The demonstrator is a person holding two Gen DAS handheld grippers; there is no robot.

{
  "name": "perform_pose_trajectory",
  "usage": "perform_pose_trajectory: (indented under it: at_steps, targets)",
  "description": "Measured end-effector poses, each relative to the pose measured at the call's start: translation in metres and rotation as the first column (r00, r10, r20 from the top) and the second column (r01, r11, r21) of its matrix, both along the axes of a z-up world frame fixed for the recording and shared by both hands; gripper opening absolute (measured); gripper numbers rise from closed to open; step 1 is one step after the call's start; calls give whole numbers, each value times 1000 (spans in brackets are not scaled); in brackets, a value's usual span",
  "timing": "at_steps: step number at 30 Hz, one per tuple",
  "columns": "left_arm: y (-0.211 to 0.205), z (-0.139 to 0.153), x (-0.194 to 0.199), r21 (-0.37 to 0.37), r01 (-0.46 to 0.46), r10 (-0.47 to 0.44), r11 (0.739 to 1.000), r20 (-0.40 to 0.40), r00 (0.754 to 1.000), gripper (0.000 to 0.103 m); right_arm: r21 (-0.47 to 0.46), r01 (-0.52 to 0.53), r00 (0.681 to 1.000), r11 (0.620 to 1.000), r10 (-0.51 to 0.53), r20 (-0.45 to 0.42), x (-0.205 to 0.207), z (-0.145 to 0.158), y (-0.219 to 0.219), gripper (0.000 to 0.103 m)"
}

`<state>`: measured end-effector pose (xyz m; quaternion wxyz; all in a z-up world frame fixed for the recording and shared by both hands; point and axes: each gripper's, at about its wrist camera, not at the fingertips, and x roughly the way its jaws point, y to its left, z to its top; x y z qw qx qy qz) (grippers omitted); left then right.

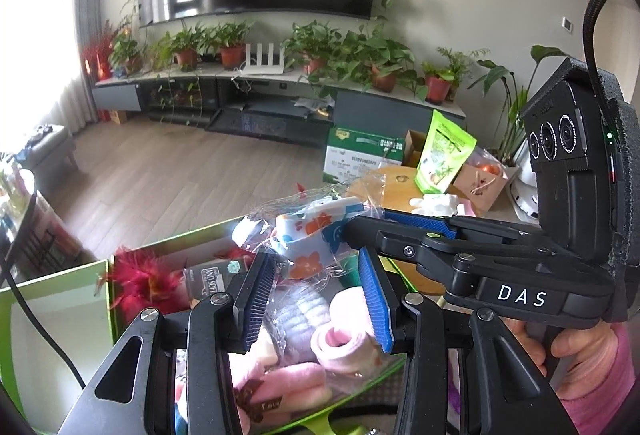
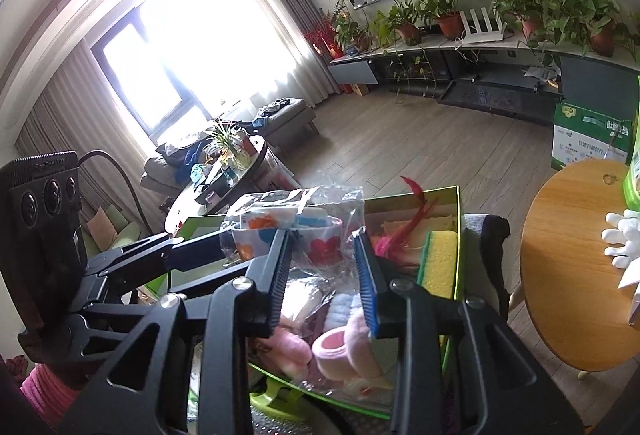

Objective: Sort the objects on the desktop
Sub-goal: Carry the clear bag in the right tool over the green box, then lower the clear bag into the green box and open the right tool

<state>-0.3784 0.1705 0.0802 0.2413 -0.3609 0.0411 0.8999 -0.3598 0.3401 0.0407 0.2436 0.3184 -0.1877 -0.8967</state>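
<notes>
Packet point(image 1: 316, 235) clamped by both grippers' fingers point(image 1: 376, 299) above green box point(image 1: 56, 299); round wooden table point(image 2: 560, 275) beside

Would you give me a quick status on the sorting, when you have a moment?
Left gripper and right gripper: jaws seemingly shut on clear bag. Bag with flowered item held over green box. Box already crowded beneath.

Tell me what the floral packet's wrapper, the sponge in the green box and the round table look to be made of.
Floral packet: clear glossy plastic film, crinkled and glinting. Sponge: yellow porous foam with a green, probably scouring, layer. Round table: light wood or wood-look veneer, smooth with visible grain.
</notes>
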Motion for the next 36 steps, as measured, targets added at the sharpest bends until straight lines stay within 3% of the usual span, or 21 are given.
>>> perform_pose_trajectory:
  at_steps: [19,29,31,33,36]
  targets:
    - [11,-28,-56,-18,-2,3,1000,53,999,44,-36,15,999,999,-14,30,-51,-29,15,33]
    - [7,-45,-72,-57,-65,68,996,64,996,44,3,64,997,998,-64,49,-64,-43,12,35]
    - [5,-47,-73,-62,-72,77,995,71,995,45,5,77,996,997,-77,42,-63,-42,13,39]
    - [5,-48,-75,-67,-83,88,994,77,993,46,7,92,996,996,-92,22,-60,-38,14,54]
    - [5,-47,-73,-61,-88,92,994,74,993,47,26,89,996,996,-90,8,-56,-34,12,55]
